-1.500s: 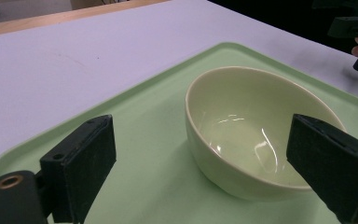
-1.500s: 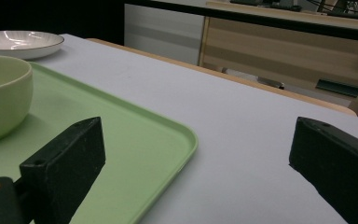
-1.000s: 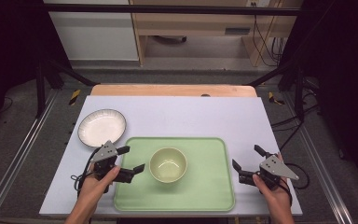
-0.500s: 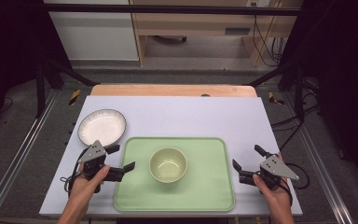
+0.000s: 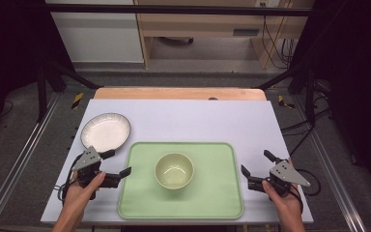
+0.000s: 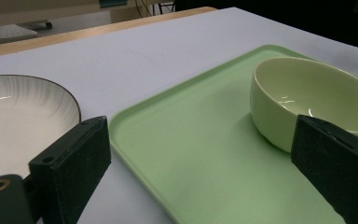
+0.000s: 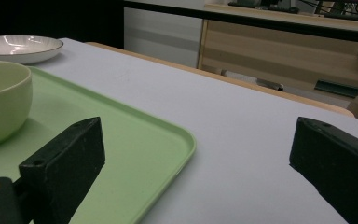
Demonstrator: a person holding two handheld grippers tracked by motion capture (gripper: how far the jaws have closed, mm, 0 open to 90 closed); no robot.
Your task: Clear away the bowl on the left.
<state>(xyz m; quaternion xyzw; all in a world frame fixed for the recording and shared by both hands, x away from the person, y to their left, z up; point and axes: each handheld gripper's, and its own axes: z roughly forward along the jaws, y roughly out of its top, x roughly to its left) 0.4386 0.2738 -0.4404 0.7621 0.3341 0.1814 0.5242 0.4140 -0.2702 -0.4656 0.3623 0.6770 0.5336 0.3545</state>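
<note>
A pale green bowl (image 5: 174, 170) stands in the middle of a light green tray (image 5: 212, 193) at the table's front. A white plate with a dark rim (image 5: 105, 131) lies on the table beyond the tray's left corner. My left gripper (image 5: 118, 163) is open at the tray's left edge, with nothing between its jaws. In the left gripper view the gripper (image 6: 200, 154) looks over the tray (image 6: 177, 121) toward the bowl (image 6: 317, 98), with the plate (image 6: 23, 121) at left. My right gripper (image 5: 256, 163) is open just right of the tray, holding nothing.
The table has a white top (image 5: 198, 121) with a wooden strip (image 5: 178, 93) along its far edge. In the right gripper view, bare white surface (image 7: 242, 140) lies beyond the tray's corner (image 7: 168, 140). Black frame rails and cables surround the table.
My left gripper has drawn back to the left, from over the tray's left part to its left edge. The right gripper, bowl and plate have not moved.
</note>
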